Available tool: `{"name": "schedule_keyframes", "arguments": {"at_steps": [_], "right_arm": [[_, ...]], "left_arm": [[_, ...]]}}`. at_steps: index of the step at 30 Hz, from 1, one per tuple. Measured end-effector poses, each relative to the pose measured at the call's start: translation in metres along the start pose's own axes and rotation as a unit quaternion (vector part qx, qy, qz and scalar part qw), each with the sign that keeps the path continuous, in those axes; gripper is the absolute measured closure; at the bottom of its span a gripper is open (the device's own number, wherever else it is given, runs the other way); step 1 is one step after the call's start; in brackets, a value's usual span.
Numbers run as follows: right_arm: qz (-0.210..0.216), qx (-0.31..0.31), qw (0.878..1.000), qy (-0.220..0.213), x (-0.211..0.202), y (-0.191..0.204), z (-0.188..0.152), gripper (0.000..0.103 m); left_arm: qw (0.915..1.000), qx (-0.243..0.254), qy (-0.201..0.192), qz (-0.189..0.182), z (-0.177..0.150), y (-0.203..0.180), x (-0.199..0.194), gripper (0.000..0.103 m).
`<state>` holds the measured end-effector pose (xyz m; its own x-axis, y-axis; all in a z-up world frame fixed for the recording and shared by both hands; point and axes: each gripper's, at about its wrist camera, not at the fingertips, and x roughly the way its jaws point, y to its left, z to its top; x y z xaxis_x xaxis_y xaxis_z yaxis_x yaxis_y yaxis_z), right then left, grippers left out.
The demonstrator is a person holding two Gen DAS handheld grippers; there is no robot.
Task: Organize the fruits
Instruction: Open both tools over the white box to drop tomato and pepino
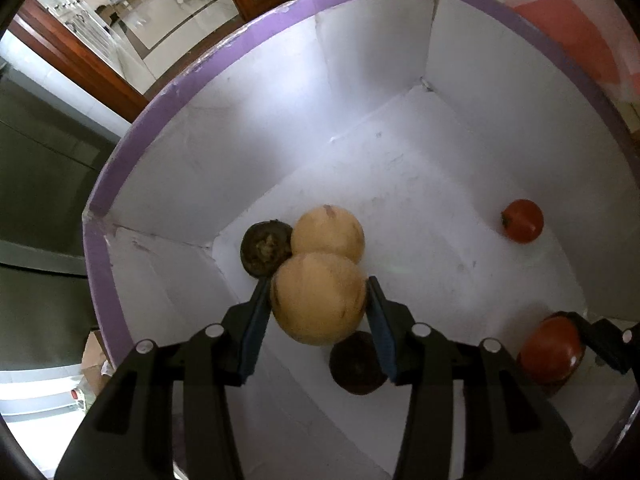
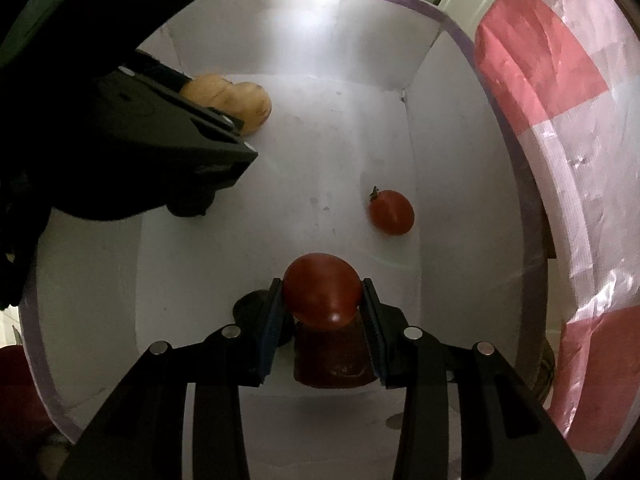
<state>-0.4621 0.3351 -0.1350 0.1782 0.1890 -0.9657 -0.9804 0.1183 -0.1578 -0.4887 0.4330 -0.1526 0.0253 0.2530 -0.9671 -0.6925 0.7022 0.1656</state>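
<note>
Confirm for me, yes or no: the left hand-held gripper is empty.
No: in the left wrist view the left hand-held gripper has a tan round fruit between its two fingers, inside the white box.

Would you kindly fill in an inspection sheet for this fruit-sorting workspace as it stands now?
Surface: white box floor, purple rim.
Job's things: tan fruit in left claw, second tan fruit behind; two dark round fruits; red tomato in right claw; small tomato loose on the floor.
Clutter: nothing seen.
Grippers: both shut on fruit.
Cables: nothing seen.
Surroundings: pink checked sheet, wooden door frame.
</note>
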Motion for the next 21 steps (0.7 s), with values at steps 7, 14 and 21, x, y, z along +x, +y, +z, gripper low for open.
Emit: {"name": "schedule_keyframes", "arguments": {"at_steps": [7, 14, 21], "right_arm": [[0.002, 0.005, 1.0, -0.001, -0.003, 0.002, -0.003, 0.064], [0.009, 0.015, 1.0, -0.015, -0.008, -0.001, -0.004, 0.045], [0.015, 0.022, 0.999, -0.046, -0.034, -0.001, -0.006, 0.044]], "left_arm": [[0.9999, -0.004, -0.01, -0.004, 0.002, 0.002, -0.002, 0.041], [0.9996, -0.013, -0.026, -0.005, 0.004, 0.008, -0.006, 0.027], [0.9986, -0.015, -0.05, 0.013, 0.006, 0.011, -0.026, 0.026]]}}
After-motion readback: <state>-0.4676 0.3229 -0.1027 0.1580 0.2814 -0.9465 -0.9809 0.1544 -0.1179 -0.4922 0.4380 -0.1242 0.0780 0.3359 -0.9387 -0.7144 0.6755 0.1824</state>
